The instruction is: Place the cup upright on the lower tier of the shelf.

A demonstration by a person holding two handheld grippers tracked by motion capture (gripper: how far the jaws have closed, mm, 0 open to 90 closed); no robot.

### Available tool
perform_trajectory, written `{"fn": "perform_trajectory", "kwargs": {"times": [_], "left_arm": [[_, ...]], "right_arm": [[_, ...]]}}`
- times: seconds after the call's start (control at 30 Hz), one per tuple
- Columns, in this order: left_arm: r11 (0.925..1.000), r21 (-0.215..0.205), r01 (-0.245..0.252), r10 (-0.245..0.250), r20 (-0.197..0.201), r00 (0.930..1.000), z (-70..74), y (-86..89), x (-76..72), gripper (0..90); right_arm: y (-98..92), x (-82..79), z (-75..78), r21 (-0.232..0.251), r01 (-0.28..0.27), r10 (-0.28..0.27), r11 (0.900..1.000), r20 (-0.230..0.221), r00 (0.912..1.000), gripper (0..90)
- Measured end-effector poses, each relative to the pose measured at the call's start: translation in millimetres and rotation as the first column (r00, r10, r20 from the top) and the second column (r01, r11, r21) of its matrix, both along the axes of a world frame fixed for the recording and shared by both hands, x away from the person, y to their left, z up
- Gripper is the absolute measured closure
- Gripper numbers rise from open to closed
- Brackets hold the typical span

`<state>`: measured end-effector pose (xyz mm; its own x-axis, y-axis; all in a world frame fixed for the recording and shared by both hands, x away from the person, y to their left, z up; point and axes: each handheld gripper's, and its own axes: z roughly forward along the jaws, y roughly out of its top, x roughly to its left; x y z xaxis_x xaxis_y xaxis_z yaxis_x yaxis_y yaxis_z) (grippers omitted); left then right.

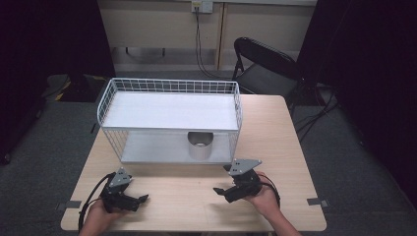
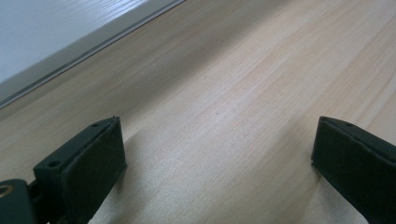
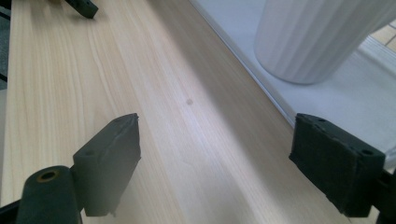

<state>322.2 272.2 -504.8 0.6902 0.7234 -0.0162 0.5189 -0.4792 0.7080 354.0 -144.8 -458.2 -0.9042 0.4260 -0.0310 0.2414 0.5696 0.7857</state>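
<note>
Your right gripper (image 1: 222, 191) sat low over the table (image 1: 187, 196) near its front edge, jaws spread wide and holding nothing, and your left gripper (image 1: 141, 199) matched it on the other side, jaws likewise parted and empty. From the high view, the white ribbed cup (image 1: 200, 145) stood on the lower shelf of the white wire rack (image 1: 169, 120), toward the rack's right end, with the upper shelf covering its top; it was the thing nearest your right gripper, and well apart from your left. The right gripper view showed what the high view could not: the cup's ribbed wall (image 3: 317, 37) up close, standing on the pale shelf just beyond the wood, its upper part cut off by the frame. That view also caught the tip of your left gripper (image 3: 84, 7) far off at the top edge. The left gripper view showed bare wood between the jaws (image 2: 217, 149) and a strip of the rack's bottom shelf (image 2: 46, 32) at the upper left. Your hands were partly cut off at the bottom of the high view, each wrapped around its gripper from behind, the two grippers angled inward toward each other.
</note>
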Motion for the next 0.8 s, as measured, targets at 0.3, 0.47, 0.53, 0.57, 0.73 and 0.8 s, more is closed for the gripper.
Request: {"fn": "perform_trajectory", "kwargs": {"times": [0.3,0.47,0.53,0.57,0.73,0.8], "left_arm": [[1.0,0.0,0.0,0.0,0.0,1.0,0.0,0.0,0.0,2.1],[1.0,0.0,0.0,0.0,0.0,1.0,0.0,0.0,0.0,2.1],[1.0,0.0,0.0,0.0,0.0,1.0,0.0,0.0,0.0,2.1],[1.0,0.0,0.0,0.0,0.0,1.0,0.0,0.0,0.0,2.1],[1.0,0.0,0.0,0.0,0.0,1.0,0.0,0.0,0.0,2.1],[1.0,0.0,0.0,0.0,0.0,1.0,0.0,0.0,0.0,2.1]], "right_arm": [[-19.8,-1.3,-8.7,-0.004,0.028,-0.028,1.0,-0.019,0.9994,14.9],[-31.0,-1.3,-12.4,-0.01,0.048,-0.048,0.999,-0.019,0.9986,14.9],[-34.8,-1.2,-13.0,-0.012,0.055,-0.055,0.998,-0.02,0.9983,14.9],[-37.0,-1.3,-13.1,-0.009,0.057,-0.057,0.998,-0.022,0.9981,14.9],[-46.4,-2.6,-13.2,-0.011,0.065,-0.065,0.998,-0.018,0.9977,14.9],[-50.1,-2.9,-14.1,-0.011,0.066,-0.066,0.998,-0.021,0.9976,14.9]]}}
